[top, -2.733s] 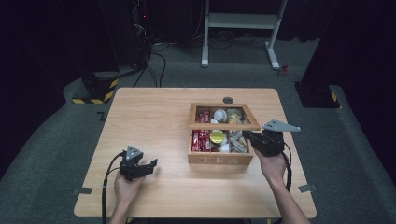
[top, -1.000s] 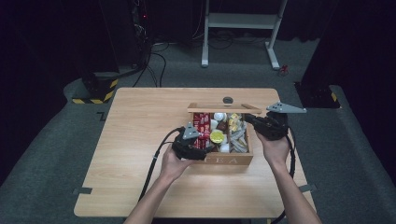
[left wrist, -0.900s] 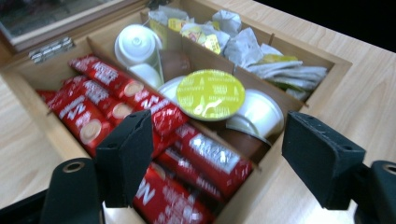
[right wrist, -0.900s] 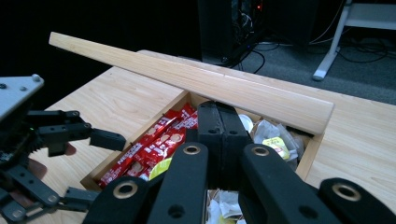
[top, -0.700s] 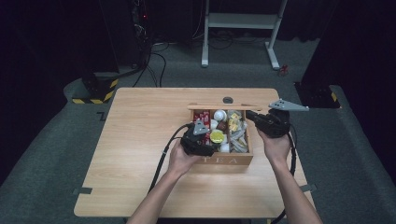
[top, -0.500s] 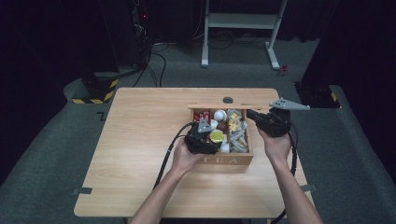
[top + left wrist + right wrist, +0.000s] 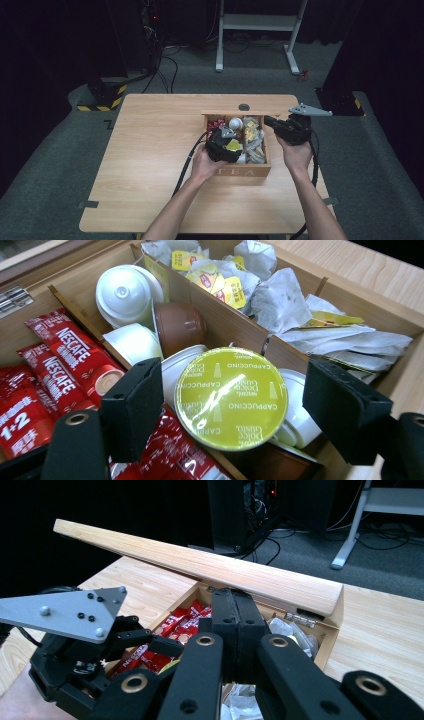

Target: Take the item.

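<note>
Quick status from my end. The wooden tea box (image 7: 235, 171) is open with its lid (image 7: 200, 567) standing up at the back, so that part's sorted. My left gripper (image 7: 235, 410) is down inside the box, jaws spread wide with the yellow cappuccino pod (image 7: 231, 397) sitting right between them, a pad either side at 9 and 3 o'clock and neither one touching it yet. So the reach looks done to me; the squeeze and the lift out are still to come.

The pod lies in the middle compartment of the box, foil lid up, resting on top of other pods. In the high view it's the yellow spot (image 7: 233, 145) just past the left hand (image 7: 207, 165).

My right gripper (image 7: 235, 630) is at the box's 3 o'clock edge with its jaws pressed flat together and nothing between them. It doesn't look like it's holding the lid, just parked near it.

Count, as far as I can make out:
- yellow-top pod: one
- white pods (image 7: 125, 290): about four, some half buried
- brown pod (image 7: 180, 325): one clear, maybe another under the yellow one
- red coffee sticks (image 7: 70, 357): at least four, stacked so I can't be sure
- tea bags (image 7: 280, 300): a messy heap in the far compartments, can't count them
</note>
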The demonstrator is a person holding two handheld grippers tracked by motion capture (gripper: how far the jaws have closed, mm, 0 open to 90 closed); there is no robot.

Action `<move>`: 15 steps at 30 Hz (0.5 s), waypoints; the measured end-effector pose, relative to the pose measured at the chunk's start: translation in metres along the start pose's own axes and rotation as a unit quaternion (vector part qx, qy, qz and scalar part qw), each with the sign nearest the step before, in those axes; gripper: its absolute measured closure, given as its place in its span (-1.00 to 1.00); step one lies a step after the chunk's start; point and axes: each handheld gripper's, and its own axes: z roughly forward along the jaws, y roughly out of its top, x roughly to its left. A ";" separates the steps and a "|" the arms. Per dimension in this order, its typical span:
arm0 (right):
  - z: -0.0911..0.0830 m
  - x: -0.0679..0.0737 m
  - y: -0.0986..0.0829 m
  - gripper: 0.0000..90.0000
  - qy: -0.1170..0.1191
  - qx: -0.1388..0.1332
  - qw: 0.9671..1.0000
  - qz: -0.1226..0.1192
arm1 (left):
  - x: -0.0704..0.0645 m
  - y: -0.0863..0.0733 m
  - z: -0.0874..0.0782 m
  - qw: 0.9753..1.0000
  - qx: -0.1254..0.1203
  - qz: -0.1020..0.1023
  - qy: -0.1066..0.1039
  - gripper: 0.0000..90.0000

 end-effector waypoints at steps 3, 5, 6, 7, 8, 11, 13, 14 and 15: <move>0.000 0.000 0.000 1.00 0.000 0.001 1.000 0.001 | 0.000 0.000 0.001 1.000 0.002 -0.003 0.001 -0.40; 0.000 0.000 0.000 1.00 0.000 0.000 1.000 0.001 | 0.000 0.000 0.001 1.000 0.007 -0.002 0.003 -0.38; 0.000 0.000 0.000 1.00 0.000 0.000 1.000 0.001 | 0.000 0.000 0.002 1.000 0.007 -0.004 0.002 -0.36; 0.000 0.000 0.000 1.00 0.001 -0.001 1.000 0.001 | -0.001 0.000 0.002 1.000 0.007 -0.002 0.004 -0.35; 0.000 0.000 0.000 1.00 0.001 -0.001 1.000 0.001 | -0.001 0.001 0.002 1.000 0.007 -0.002 0.003 -0.33; 0.000 0.000 0.000 1.00 0.000 0.001 1.000 0.000 | -0.003 0.001 0.003 1.000 0.011 0.003 0.002 -0.26; 0.000 0.000 0.000 1.00 -0.001 0.001 1.000 0.000 | -0.004 0.001 0.004 1.000 0.013 0.008 0.005 -0.23; 0.000 0.000 0.000 1.00 0.000 0.000 1.000 0.000 | -0.004 0.001 0.005 1.000 0.016 0.009 0.005 -0.19; 0.000 0.000 0.000 1.00 0.000 0.001 1.000 0.001 | -0.005 0.001 0.005 1.000 0.019 0.011 0.005 -0.16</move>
